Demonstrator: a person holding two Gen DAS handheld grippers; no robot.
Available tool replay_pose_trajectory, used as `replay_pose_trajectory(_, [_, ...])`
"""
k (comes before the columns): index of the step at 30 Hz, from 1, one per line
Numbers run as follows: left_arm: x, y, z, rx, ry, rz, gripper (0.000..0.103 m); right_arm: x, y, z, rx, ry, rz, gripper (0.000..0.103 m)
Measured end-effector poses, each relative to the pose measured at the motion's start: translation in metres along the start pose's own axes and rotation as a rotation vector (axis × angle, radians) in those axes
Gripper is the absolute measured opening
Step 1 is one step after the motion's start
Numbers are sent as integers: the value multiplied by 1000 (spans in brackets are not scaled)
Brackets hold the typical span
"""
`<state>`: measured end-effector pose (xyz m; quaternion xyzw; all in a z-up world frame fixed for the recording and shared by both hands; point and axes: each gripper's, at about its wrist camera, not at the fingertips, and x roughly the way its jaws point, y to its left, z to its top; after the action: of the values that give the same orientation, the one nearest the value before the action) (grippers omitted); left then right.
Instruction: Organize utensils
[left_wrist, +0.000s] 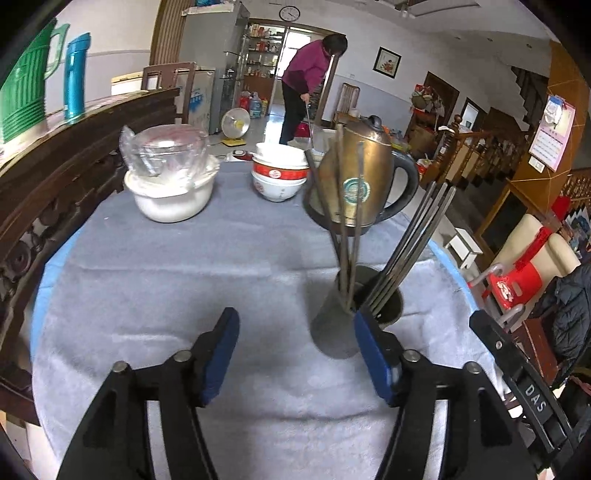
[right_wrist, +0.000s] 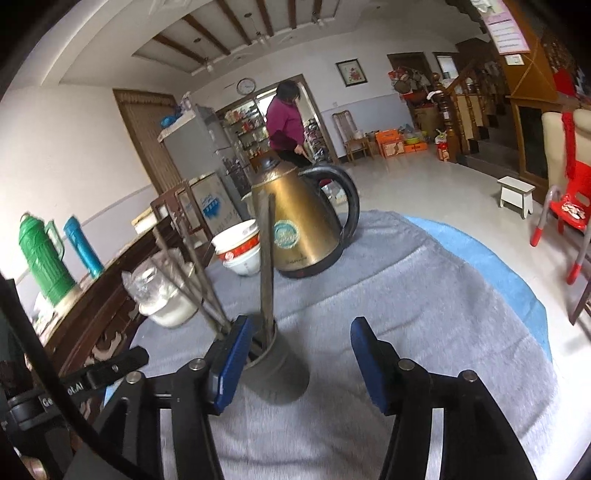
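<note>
A grey metal utensil holder (left_wrist: 334, 328) stands on the grey cloth and holds several dark chopsticks (left_wrist: 410, 247) that lean out of its mouth. My left gripper (left_wrist: 295, 354) is open and empty, with its right finger just in front of the holder's rim. In the right wrist view the same holder (right_wrist: 280, 373) stands between the fingers of my right gripper (right_wrist: 301, 363), which is open and empty. Chopsticks (right_wrist: 266, 266) stick up from it, some leaning left.
A brass electric kettle (left_wrist: 360, 177) stands behind the holder. Stacked red-and-white bowls (left_wrist: 279, 175) and a white pot with a clear lid (left_wrist: 170, 181) sit at the back. A carved wooden sideboard (left_wrist: 55, 177) runs along the left. A person (left_wrist: 310, 81) sweeps in the background.
</note>
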<state>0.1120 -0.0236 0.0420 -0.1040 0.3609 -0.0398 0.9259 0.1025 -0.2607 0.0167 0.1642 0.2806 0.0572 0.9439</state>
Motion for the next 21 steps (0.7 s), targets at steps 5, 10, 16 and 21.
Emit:
replay_pose_trajectory(5, [-5,11,-13,16,-1,29,72,-2,15,-21,-57,76,23,64])
replay_pose_trajectory(10, [-9,22,-26,34,0,47,79,-1,31,-42,-98,159,53,70])
replay_pose_trajectory(16, [-4,40,-52,67,23,102,83,4,32,-63,-122,248,56,70])
replay_pose_trajectory(21, [-1,43,-61,86,29,114,83,8,25,-68,-106,272,39,70])
